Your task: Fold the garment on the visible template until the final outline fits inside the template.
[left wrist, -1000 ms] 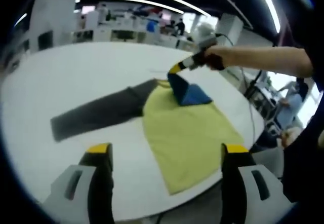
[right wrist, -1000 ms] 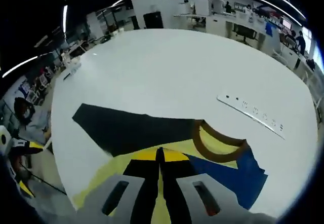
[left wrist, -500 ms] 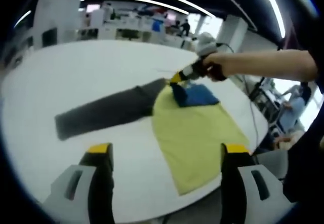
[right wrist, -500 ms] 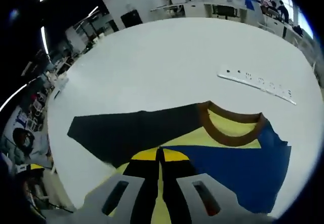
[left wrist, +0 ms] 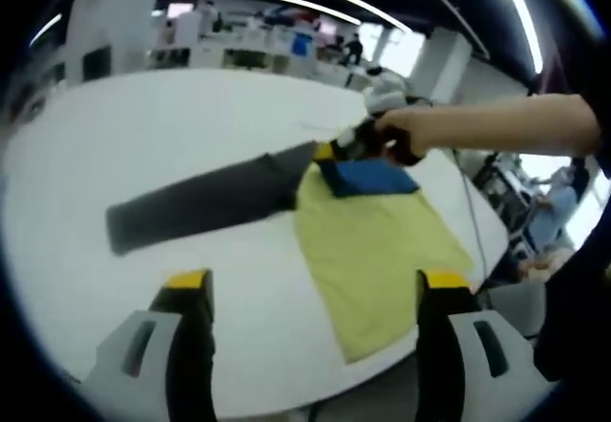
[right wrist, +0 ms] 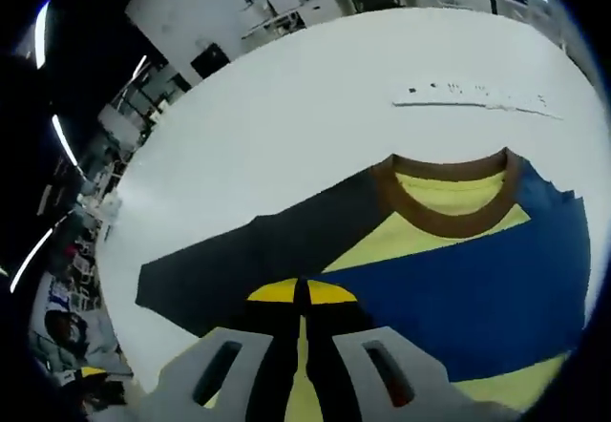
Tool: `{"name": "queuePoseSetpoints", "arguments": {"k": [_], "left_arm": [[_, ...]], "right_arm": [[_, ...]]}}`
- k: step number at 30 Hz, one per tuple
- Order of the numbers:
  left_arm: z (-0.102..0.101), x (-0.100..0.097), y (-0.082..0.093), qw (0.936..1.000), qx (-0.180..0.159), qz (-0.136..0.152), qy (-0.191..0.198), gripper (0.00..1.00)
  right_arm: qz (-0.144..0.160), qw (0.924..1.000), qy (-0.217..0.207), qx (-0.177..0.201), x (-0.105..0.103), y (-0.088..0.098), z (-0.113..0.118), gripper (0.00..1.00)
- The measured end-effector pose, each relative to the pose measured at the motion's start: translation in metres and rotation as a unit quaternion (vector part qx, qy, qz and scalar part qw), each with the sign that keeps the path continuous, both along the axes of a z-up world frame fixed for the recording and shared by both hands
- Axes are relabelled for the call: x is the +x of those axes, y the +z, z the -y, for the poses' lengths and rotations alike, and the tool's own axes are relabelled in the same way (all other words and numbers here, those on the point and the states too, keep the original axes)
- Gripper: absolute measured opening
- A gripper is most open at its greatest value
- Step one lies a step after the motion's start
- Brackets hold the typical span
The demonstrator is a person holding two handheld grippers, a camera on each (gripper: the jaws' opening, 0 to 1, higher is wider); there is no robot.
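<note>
The right gripper has its yellow-tipped jaws pressed together on the yellow cloth of the garment, beside the folded-over blue sleeve; in the left gripper view this same gripper sits at the garment's far end, held by a person's hand on a bare forearm reaching in from the right. The left gripper is held above the table with its jaws spread wide and nothing between them.

The yellow short-sleeved T-shirt with a brown ribbed collar lies flat on the round white table, its lower hem near the table's edge. The brown collar opens toward the far side in the right gripper view. A dark grey rectangular template sheet lies flat on the table, partly under the shirt near the collar and stretching away from it. Beyond the collar, a thin white strip with dark marks lies on the tabletop, well apart from the shirt.
</note>
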State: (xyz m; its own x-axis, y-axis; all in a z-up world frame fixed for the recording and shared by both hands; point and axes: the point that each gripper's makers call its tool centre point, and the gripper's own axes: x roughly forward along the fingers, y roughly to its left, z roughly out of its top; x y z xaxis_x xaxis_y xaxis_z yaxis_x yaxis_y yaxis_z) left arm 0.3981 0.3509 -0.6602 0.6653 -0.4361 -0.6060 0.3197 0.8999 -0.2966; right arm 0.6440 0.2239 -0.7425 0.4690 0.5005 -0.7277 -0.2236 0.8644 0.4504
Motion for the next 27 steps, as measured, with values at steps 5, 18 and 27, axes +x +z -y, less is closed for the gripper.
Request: {"name": "queuePoseSetpoints", "arguments": {"k": [5, 18, 27], "left_arm": [[0.003, 0.001, -0.005, 1.0000, -0.003, -0.004, -0.003, 0.83], [-0.004, 0.004, -0.009, 1.0000, -0.001, -0.007, 0.003, 0.83], [-0.003, 0.004, -0.016, 0.9999, -0.003, -0.015, 0.004, 0.83]], "right_arm": [[-0.005, 1.0000, 0.005, 0.001, -0.002, -0.007, -0.008, 0.02], [-0.020, 0.9997, -0.014, 0.002, 0.002, -0.029, -0.014, 0.02], [-0.022, 0.9997, -0.012, 0.003, 0.006, -0.036, -0.016, 0.02]]}}
